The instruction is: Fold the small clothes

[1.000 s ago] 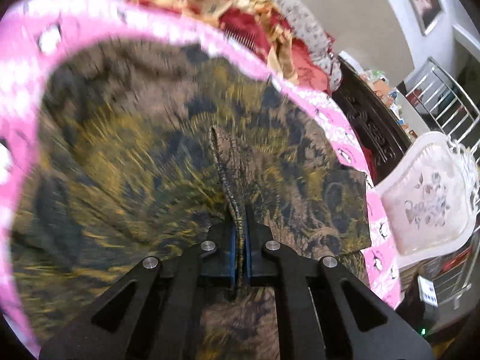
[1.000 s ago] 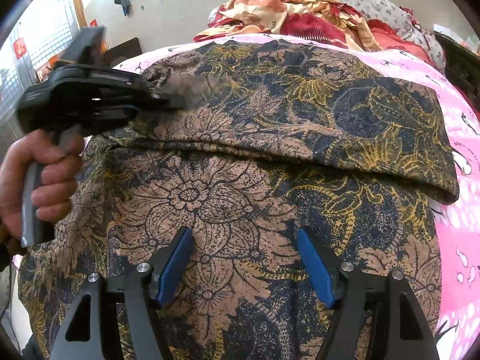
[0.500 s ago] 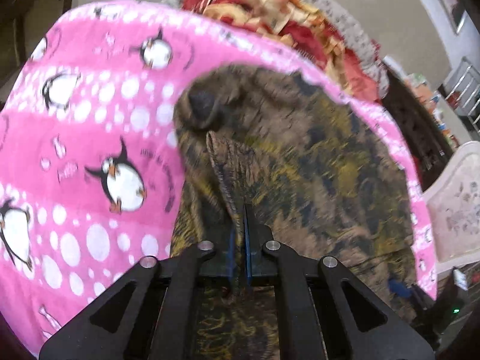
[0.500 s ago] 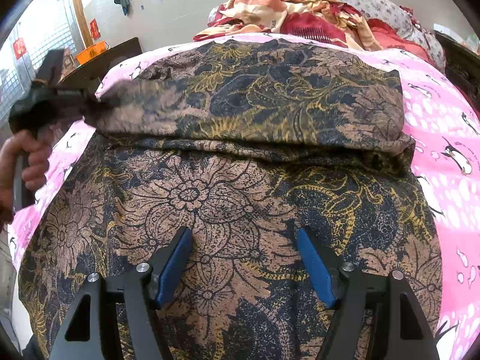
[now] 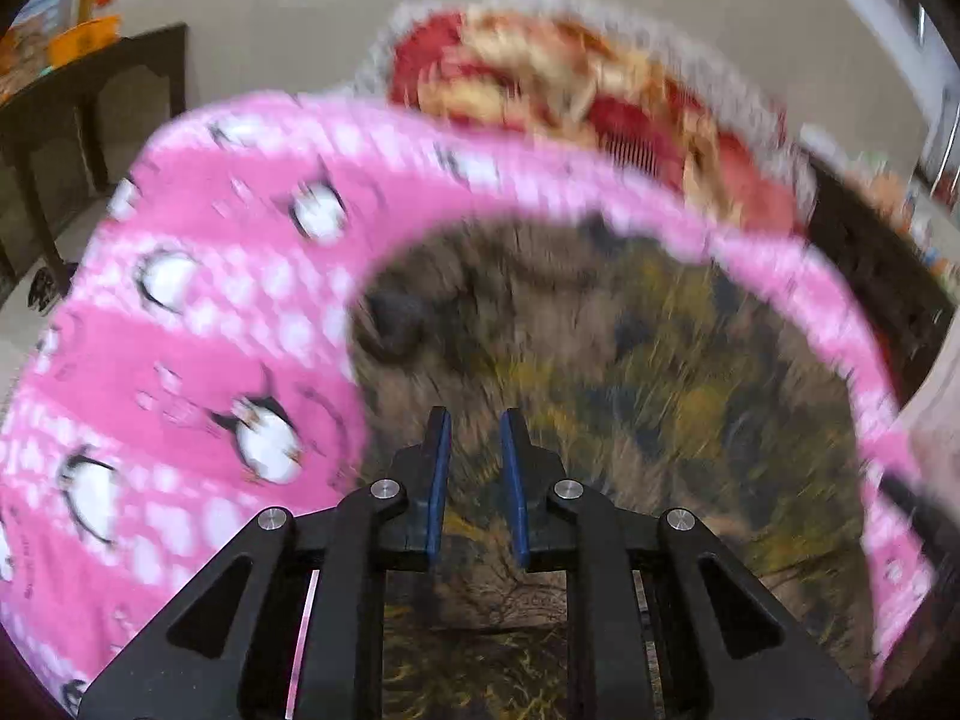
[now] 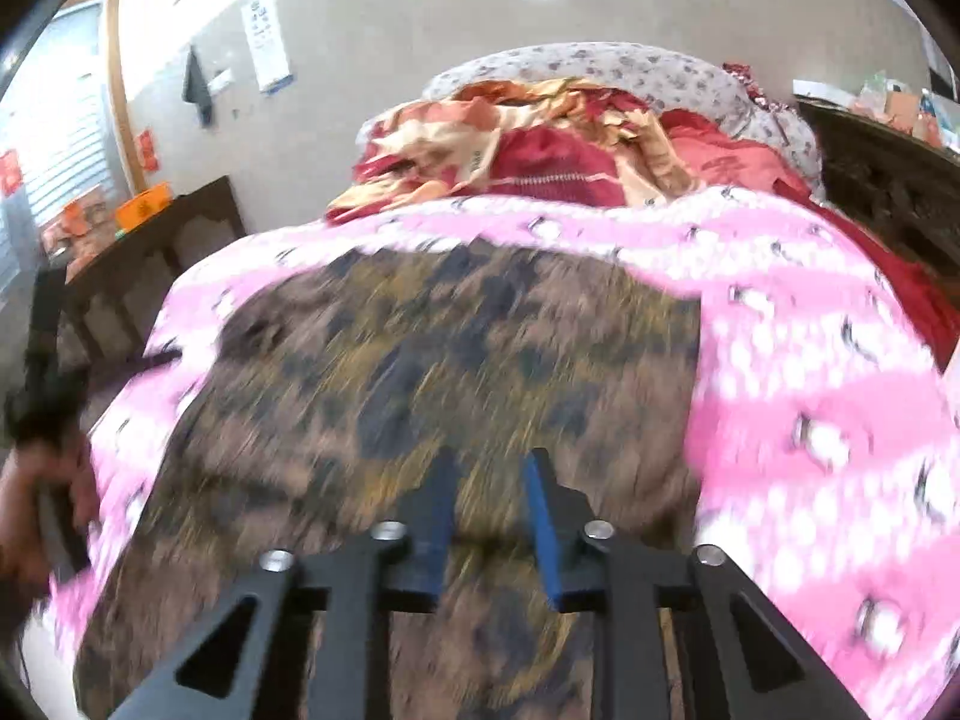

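A brown, navy and gold floral garment [image 5: 630,372] lies folded on a pink penguin blanket [image 5: 180,330]. My left gripper [image 5: 474,420] hovers over its left edge. Its jaws are opening, a narrow gap shows, and nothing is between the blue pads. In the right wrist view the same garment [image 6: 450,348] spreads across the blanket [image 6: 810,360]. My right gripper [image 6: 492,462] is raised above its near part. Its jaws are closing with a gap still showing, and no cloth is pinched. A hand [image 6: 24,498] holds the left tool at the far left. Both views are motion-blurred.
A heap of red and yellow bedding [image 6: 540,144] sits behind the blanket, against a grey patterned pillow [image 6: 600,60]. A dark wooden table [image 6: 150,228] stands to the left and dark carved furniture [image 6: 888,168] to the right.
My left gripper has let go of the garment's edge and its jaws have parted. My right gripper has risen and its jaws have narrowed. The garment's folded-over half now lies flat.
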The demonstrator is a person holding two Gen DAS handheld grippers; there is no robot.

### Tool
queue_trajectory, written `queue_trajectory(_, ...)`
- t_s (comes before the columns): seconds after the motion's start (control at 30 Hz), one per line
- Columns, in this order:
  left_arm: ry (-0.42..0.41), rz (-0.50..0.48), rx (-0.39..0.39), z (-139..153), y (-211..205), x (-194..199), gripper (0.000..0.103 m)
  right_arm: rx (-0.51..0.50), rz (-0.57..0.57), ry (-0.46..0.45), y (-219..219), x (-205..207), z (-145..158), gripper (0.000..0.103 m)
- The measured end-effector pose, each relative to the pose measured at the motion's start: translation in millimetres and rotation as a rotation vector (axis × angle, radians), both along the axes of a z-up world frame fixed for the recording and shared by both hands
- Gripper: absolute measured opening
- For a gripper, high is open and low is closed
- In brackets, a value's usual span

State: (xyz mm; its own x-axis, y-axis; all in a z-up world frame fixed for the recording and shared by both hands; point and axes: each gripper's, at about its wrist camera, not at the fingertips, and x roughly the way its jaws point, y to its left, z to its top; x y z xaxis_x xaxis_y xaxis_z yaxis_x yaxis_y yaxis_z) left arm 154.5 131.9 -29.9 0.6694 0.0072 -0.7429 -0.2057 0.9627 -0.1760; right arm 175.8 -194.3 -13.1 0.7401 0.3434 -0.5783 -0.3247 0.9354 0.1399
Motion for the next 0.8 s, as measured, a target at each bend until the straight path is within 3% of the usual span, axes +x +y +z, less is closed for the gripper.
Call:
queue_trajectory(0.07, 0.067, 0.005, 0.059, -22.5, -8.6, 9.3, 0.015, -0.043, 0.006, 0.038, 0.4, 26.5, -5.4, 0.020)
queue_trajectory(0.1, 0.080, 0.006, 0.059, -32.6, -9.0, 9.8, 0.015, -0.116, -0.017, 0.088, -2.1, 42.6, -19.1, 0.020)
queue_trajectory(0.17, 0.040, 0.007, 0.040, -39.8, -6.5, 4.5, 0.016, -0.194, -0.059, 0.212, -17.0, 60.6, -50.0, 0.017)
queue_trajectory(0.2, 0.029, 0.008, 0.036, -40.4, -5.5, 2.7, 0.016, -0.165, -0.058, 0.240, -33.0, 62.3, -64.0, 0.017)
queue_trajectory(0.27, 0.023, 0.004, 0.037, -41.2, -4.1, 1.8, 0.016, -0.086, -0.045, 0.242, -47.6, 59.3, -62.9, 0.017)
queue_trajectory(0.37, -0.003, 0.006, 0.012, -44.5, -0.7, -1.6, 0.016, -0.131, -0.048, 0.214, -45.9, 58.0, -44.2, 0.017)
queue_trajectory(0.5, -0.018, 0.010, -0.004, -45.7, 3.1, -7.8, 0.016, -0.044, -0.070, 0.094, -45.9, 80.6, -5.6, 0.017)
queue_trajectory(0.57, -0.019, 0.010, -0.010, -46.0, 2.6, -6.8, 0.016, -0.022, -0.047, 0.086, -36.3, 97.9, -1.7, 0.017)
queue_trajectory(0.63, -0.019, 0.009, -0.014, -46.1, 1.6, -5.0, 0.016, -0.039, -0.051, 0.130, -25.7, 122.1, -17.9, 0.018)
queue_trajectory(0.7, -0.016, 0.007, -0.010, -46.5, 1.3, -6.0, 0.016, -0.087, -0.065, 0.232, -20.9, 140.2, -57.9, 0.020)
queue_trajectory(0.8, -0.011, 0.008, 0.002, -47.1, 0.2, -4.6, 0.016, -0.075, -0.085, 0.202, -20.9, 140.8, -62.1, 0.023)
